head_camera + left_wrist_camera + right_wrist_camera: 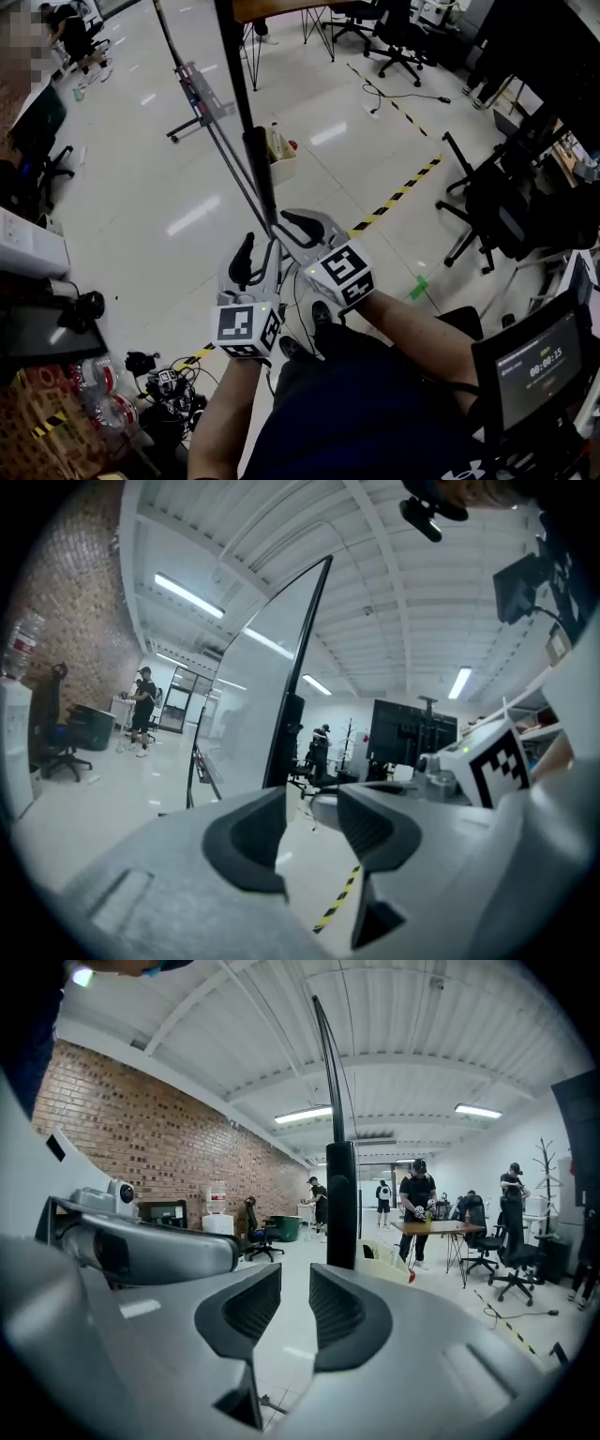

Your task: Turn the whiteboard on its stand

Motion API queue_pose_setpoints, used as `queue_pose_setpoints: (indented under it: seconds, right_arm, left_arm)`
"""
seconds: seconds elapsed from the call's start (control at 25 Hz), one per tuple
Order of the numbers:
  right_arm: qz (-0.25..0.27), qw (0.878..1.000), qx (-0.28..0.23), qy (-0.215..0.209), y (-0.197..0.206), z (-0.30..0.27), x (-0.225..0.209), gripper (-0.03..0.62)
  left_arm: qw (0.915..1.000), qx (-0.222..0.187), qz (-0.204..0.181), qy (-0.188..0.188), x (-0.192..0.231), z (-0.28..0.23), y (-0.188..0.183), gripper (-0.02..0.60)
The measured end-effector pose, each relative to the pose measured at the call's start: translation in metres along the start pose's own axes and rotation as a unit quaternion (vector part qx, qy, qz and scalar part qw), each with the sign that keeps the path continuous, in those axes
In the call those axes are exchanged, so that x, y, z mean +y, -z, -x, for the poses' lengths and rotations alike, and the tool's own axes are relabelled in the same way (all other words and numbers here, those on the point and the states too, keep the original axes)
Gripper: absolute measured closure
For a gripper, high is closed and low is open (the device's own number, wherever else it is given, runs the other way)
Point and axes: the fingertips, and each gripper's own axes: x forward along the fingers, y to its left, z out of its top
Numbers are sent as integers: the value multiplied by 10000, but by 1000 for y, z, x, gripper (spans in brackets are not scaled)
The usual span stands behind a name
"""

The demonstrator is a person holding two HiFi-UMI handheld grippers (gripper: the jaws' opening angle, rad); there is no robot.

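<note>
The whiteboard [260, 164] stands edge-on just beyond the left tool [311, 806] and the right tool [295, 1286], both narrowly apart and empty, so they should probably widen, clamp its near frame firmly, then swing it slowly.

Place: open-plan office-lab | cues: swivel chairs [487, 211], brick wall [159, 1138], hazard-taped floor [398, 195], monitor [539, 370]

Whiteboard [251, 700] panel smooth and glossy, its frame matt black, floor [178, 178] polished and shiny with light reflections, brick wall [141, 1119] rough and matt, left gripper [310, 801] and right gripper [295, 1281] smooth matt grey plastic, pads [339, 1312] ribbed black
</note>
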Motion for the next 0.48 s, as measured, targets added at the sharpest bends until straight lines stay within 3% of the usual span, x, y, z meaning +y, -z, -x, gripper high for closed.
queue_pose_setpoints:
  seconds: [0.12,0.24,0.48]
  right_arm:
    - [-32,9998,183,12,7,26,-1,497]
    - [-245,9995,205,-40,16,47,3,497]
    - [-541,9984,-68,-154,15,88,9,499]
  left_arm:
    - [9996,191,208,68,-16,19,17,414]
    - [9981,403,448,-115,-21,41,32,419]
    - [9976,686,-77,-89,-48,70,40,419]
